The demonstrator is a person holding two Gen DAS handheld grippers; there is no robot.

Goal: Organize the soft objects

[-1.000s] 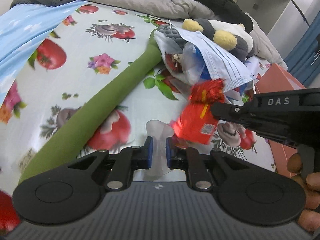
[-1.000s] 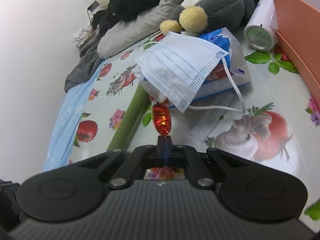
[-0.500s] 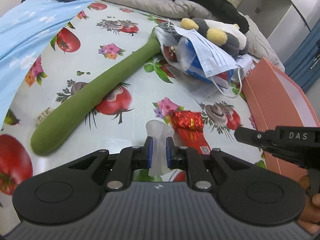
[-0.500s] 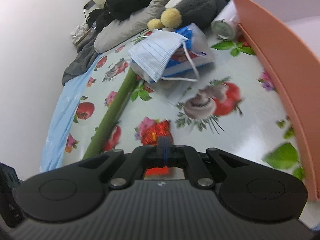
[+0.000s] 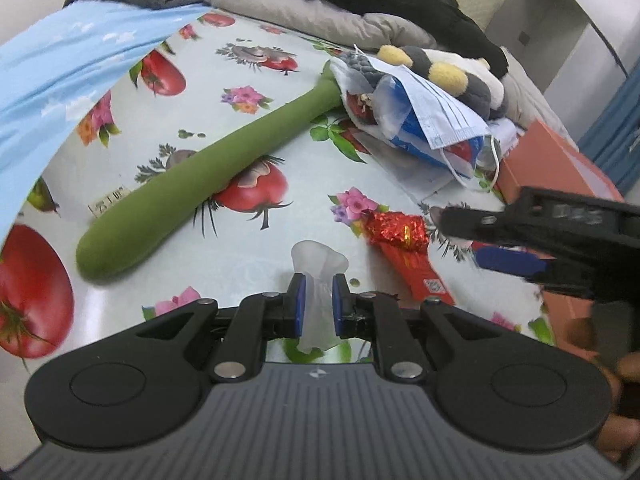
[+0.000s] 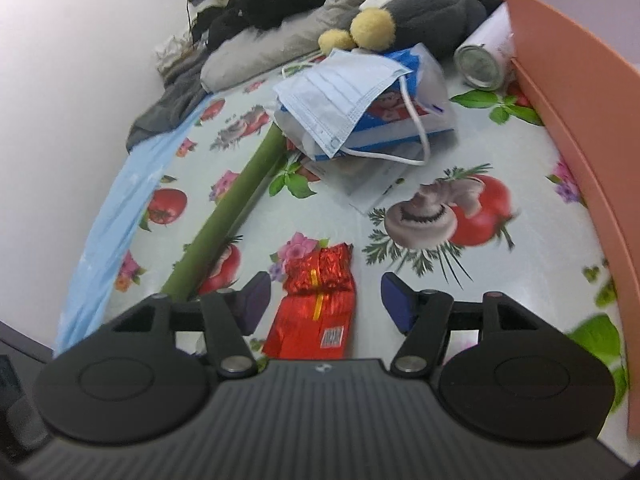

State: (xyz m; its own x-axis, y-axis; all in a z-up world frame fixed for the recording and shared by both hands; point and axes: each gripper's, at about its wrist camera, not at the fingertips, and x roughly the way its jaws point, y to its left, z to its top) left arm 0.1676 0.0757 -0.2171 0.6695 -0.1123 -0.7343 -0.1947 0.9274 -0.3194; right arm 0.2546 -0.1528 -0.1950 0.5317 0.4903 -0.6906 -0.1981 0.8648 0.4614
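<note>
Red foil packet (image 6: 316, 300) lies flat on the tablecloth (image 6: 500, 152), between my wide-open right gripper (image 6: 324, 300). Left gripper (image 5: 318, 300) pinches a clear bag (image 5: 318, 264); reckon that slippery film could slide out.

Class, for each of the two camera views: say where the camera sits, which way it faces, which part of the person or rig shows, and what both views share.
Left wrist: on the left gripper, facing across the table toward the plush; its fingers clamp a clear bag, the right gripper and hand intrude at right.
Right wrist: on the right gripper, open, facing over the red packet toward the mask and orange box.
Shared: red packet, green roll, mask, plush.
</note>
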